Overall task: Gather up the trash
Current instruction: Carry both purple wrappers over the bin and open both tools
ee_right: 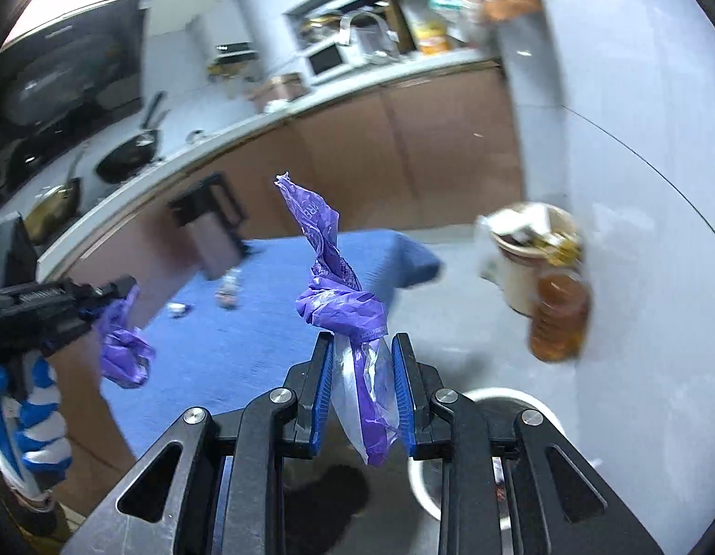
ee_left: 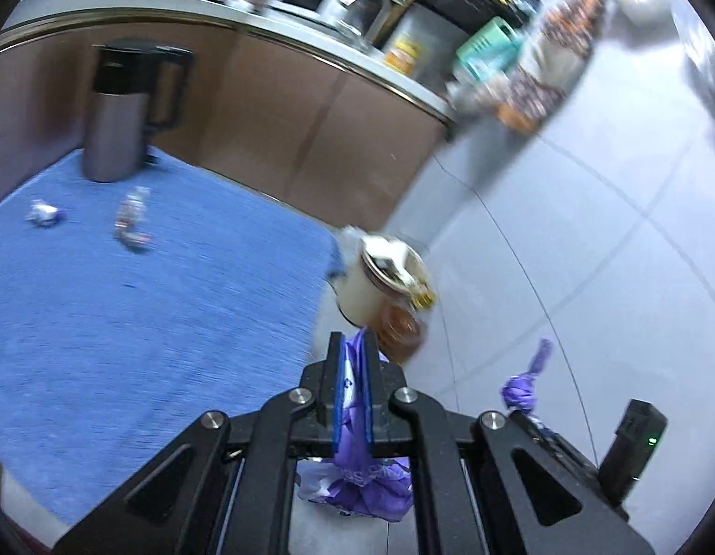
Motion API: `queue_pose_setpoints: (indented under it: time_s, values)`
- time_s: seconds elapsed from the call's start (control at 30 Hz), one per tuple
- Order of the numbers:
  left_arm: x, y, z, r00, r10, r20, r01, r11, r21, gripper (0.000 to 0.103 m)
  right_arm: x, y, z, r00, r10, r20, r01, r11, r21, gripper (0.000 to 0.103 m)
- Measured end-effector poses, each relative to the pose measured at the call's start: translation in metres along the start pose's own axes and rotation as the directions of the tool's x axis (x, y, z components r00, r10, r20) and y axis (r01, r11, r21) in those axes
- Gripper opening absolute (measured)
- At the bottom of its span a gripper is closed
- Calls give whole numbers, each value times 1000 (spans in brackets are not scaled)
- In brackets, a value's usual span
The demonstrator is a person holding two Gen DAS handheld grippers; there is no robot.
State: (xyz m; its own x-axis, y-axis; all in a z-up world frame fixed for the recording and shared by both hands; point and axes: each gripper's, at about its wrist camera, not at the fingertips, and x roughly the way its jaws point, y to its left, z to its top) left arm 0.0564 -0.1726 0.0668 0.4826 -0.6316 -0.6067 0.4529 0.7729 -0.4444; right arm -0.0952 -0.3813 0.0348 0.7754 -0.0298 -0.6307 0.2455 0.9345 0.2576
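Both grippers carry one purple trash bag between them. Left gripper: fingers clenched tight on a bag edge. Right gripper: fingers grasping the knotted neck, plastic bunched between the pads. Frames blurred. Wrappers lie on the blue desk near a thermos; full bin on the floor. Judgement: hold both grips firm, pull the edges apart evenly so the mouth opens without tearing.

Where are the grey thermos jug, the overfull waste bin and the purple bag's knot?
grey thermos jug (ee_left: 114,129), left wrist view, on its body.
overfull waste bin (ee_right: 517,277), right wrist view, on its cream side wall.
purple bag's knot (ee_right: 343,307), right wrist view, on the twisted bulge.
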Motion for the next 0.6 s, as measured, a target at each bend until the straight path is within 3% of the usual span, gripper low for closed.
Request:
queue_pose_setpoints:
  time_s: [0.27,0.53,0.6]
  values:
    - [105,-61,-36,985,-15,-173,33,994,100,6,45,-87,-47,985,-92,-147,113,983,143,25]
    - [184,-81,-67,953,12,-304,36,988,153,8,98,-135,-83,952,-133,-277,194,959,208,31]
    - [197,-82,-71,945,14,-328,40,987,158,8,108,-144,-89,942,-143,-303,215,952,218,37]
